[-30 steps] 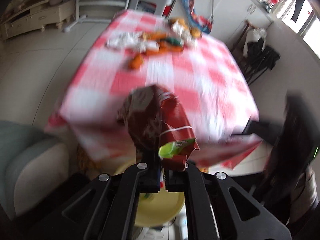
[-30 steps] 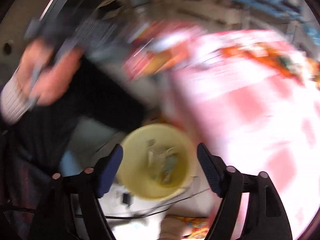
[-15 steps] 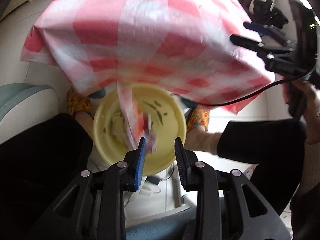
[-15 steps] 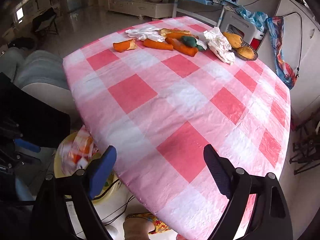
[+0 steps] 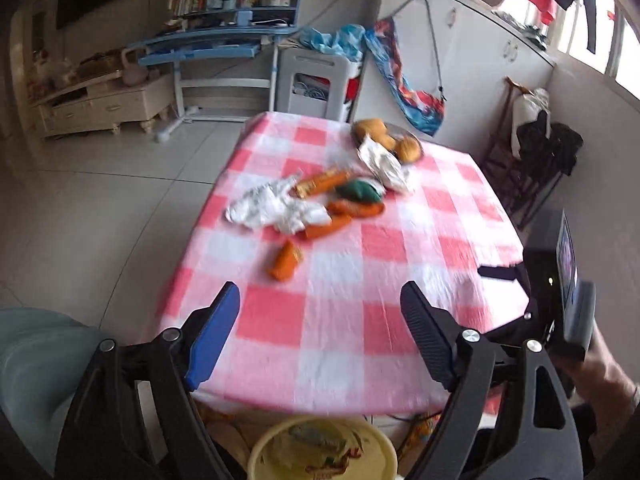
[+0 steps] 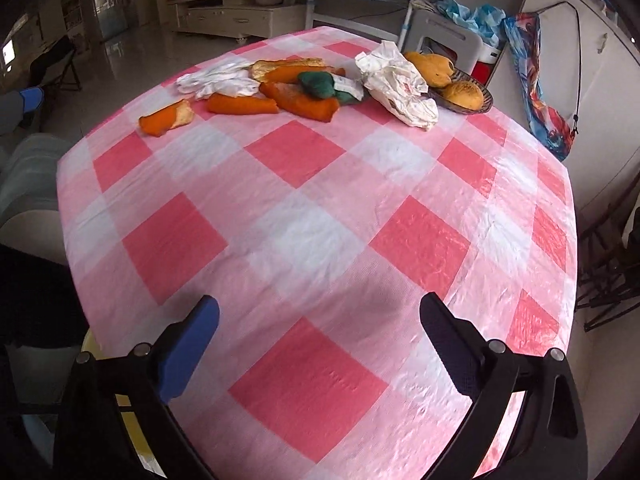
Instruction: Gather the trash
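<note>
Trash lies at the far end of a red-and-white checked table (image 6: 304, 236): orange peels (image 6: 240, 104), white crumpled tissue (image 6: 216, 80), a green wrapper (image 6: 318, 84) and a crumpled white paper bag (image 6: 400, 84). In the left wrist view the same heap shows, with one orange peel (image 5: 285, 260) nearest. A yellow bin (image 5: 320, 452) with wrappers inside sits on the floor below the table's near edge. My left gripper (image 5: 320, 320) hovers above that edge, its jaws opening, nothing between them. My right gripper (image 6: 318, 336) hangs over the near table, its jaws opening and empty.
A dark basket (image 6: 468, 96) with bread rolls stands at the far right of the heap. A grey sofa arm (image 5: 36, 352) is at the left. The other hand-held gripper and a hand (image 5: 560, 304) show at the right. A white stool (image 5: 316, 80) and a blue desk stand beyond the table.
My left gripper let the red wrapper fall into the yellow bin, opened wide and tilted up to face the table. My right gripper swung from the bin over the table.
</note>
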A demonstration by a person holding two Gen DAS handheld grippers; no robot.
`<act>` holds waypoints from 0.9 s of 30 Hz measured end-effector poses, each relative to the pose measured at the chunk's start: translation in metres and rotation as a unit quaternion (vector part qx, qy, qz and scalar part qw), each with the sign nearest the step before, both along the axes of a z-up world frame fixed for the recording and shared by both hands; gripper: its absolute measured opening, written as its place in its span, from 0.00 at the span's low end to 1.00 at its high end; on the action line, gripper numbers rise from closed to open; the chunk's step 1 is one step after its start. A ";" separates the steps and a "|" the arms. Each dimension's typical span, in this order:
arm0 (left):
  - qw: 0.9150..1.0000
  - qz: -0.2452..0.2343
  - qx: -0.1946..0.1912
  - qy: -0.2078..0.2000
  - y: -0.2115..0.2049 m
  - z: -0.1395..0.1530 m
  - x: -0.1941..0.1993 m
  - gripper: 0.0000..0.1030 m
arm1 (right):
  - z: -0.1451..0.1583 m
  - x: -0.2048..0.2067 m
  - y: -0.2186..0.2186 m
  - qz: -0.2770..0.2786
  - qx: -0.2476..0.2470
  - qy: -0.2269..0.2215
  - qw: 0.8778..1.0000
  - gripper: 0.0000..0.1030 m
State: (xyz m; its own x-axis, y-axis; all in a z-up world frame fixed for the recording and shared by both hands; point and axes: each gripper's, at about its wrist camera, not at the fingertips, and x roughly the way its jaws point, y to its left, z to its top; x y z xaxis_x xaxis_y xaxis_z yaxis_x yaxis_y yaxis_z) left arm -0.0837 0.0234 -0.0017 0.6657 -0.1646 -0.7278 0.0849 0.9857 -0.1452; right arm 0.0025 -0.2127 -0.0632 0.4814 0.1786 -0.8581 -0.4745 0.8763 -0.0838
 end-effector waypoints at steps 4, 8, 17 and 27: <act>1.000 0.021 -0.008 -0.005 0.008 0.007 0.032 0.79 | -0.003 0.027 -0.010 -0.034 0.035 -0.003 0.999 0.93; 0.999 0.039 -0.023 0.000 0.018 0.008 0.052 0.81 | -0.003 0.039 -0.008 -0.033 0.042 -0.011 0.999 0.94; 0.998 0.050 -0.042 0.026 0.023 0.004 0.063 0.90 | 0.000 0.048 -0.004 -0.035 0.042 -0.015 0.998 0.94; 0.992 0.083 -0.063 0.067 0.038 -0.010 0.076 0.91 | 0.001 0.048 -0.006 -0.034 0.045 -0.012 0.998 0.94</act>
